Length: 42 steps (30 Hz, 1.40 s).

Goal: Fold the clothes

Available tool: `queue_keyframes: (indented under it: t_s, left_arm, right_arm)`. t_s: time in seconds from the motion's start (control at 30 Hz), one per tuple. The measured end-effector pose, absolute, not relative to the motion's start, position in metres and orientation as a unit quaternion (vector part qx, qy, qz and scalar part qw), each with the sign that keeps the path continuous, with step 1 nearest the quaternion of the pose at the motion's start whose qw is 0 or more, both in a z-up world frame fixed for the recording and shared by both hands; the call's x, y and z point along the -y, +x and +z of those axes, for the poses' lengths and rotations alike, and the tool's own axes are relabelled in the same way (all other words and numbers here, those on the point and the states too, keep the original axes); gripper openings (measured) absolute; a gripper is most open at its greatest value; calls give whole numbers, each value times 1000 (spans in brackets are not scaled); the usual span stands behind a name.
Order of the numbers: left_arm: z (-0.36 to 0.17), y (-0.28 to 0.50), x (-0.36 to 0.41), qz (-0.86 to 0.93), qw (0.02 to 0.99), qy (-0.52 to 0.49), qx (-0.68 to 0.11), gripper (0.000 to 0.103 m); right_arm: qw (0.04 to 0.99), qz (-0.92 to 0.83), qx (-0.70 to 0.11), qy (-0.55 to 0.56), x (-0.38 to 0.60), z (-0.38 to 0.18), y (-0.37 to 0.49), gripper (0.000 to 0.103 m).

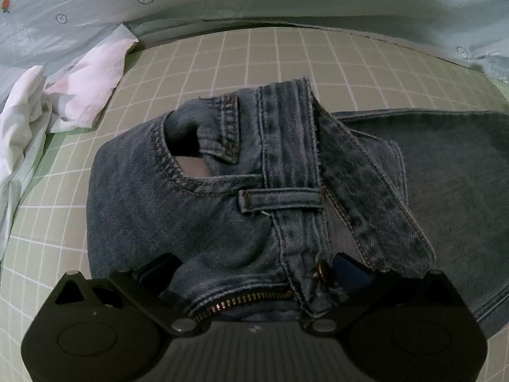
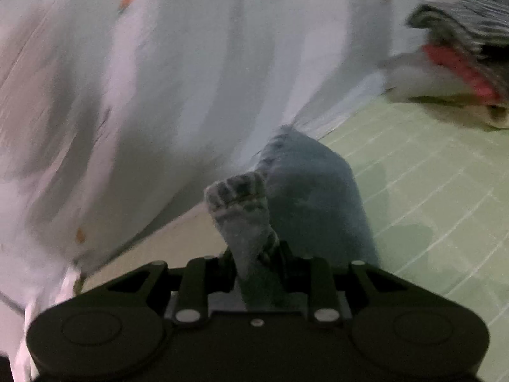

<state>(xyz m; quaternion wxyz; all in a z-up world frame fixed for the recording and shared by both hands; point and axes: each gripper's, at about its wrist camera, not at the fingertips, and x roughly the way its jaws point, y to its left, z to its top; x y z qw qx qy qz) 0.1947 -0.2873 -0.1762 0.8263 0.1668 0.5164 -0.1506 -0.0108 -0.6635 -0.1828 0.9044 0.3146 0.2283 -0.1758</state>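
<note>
Denim: blue jeans (image 1: 203,210) lie bunched on the green grid mat (image 1: 222,60), waistband end nearest the left gripper (image 1: 254,270).
Left jaws: spread wide, one blue-padded finger on each side of the fly; the zipper (image 1: 241,300) and the brass button (image 1: 319,270) sit between them, and the cloth fills the gap. Whether the pads press the denim cannot be told.
Ahead of left jaws: front pocket opening (image 1: 187,162) and a belt loop (image 1: 280,199); the rest of the garment spreads flat, ahead and to the right.
Left of left jaws: crumpled white and pink cloth (image 1: 73,92) at the mat's edge.
Right jaws: closed tight on a narrow fold of the jeans (image 2: 248,222), which stands up between the fingers of the right gripper (image 2: 254,261).
Ahead of right jaws: more denim trails down to the mat (image 2: 429,175).
Beyond both: pale carrot-print sheet (image 2: 191,63).
Far right of right jaws: blurred pile of striped grey and red clothes (image 2: 458,51).
</note>
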Motion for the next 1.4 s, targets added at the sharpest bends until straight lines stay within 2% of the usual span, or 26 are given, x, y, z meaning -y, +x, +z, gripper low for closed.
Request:
queue_keyframes:
  t_s: [0.27, 0.4, 0.57, 0.63, 0.7, 0.8, 0.9, 1.03, 1.13, 1.2, 1.27, 1.3, 1.33, 1.37, 1.4]
  left_arm:
    - [-177, 193, 285, -154, 830, 164, -510, 103]
    - [-177, 192, 285, -155, 832, 163, -507, 103]
    - [-178, 191, 284, -155, 834, 163, -504, 103]
    - [-178, 192, 284, -156, 834, 162, -504, 103]
    - [-178, 191, 283, -157, 835, 160, -502, 103]
    - [-178, 190, 283, -157, 837, 160, -499, 103]
    - [-179, 189, 282, -157, 838, 159, -498, 103]
    - [-179, 189, 281, -159, 839, 158, -496, 103]
    - [-179, 188, 281, -160, 839, 157, -495, 103]
    - [-179, 188, 280, -162, 839, 157, -494, 103]
    - [-179, 189, 279, -164, 839, 156, -494, 103]
    - [-179, 189, 279, -165, 839, 156, -494, 103]
    - [-179, 189, 279, -165, 839, 155, -494, 103]
    - [-179, 189, 279, -166, 840, 155, -493, 103]
    - [-180, 189, 279, -167, 840, 154, -492, 103]
  right_arm:
    - [907, -146, -324, 227, 597, -209, -13, 26]
    - [919, -122, -296, 230, 580, -196, -32, 26]
    - [903, -130, -364, 189, 561, -220, -29, 27]
    - [901, -143, -363, 191, 555, -218, -29, 34]
    - [900, -152, -363, 190, 549, -213, -28, 52]
    - [913, -153, -353, 137, 532, -202, -20, 55]
    - [923, -155, -344, 82, 519, -196, 1, 71]
    - [922, -162, -350, 43, 513, -198, 46, 76]
    - [913, -168, -371, 31, 512, -209, 78, 83]
    - [904, -174, -390, 22, 512, -217, 96, 82]
    - [898, -184, -399, 15, 516, -225, 107, 66]
    - [900, -189, -393, 20, 519, -225, 107, 51]
    - [899, -195, -390, 26, 522, -224, 107, 44]
    - [898, -204, -390, 33, 526, -223, 107, 28]
    - [897, -208, -387, 43, 530, -220, 105, 26]
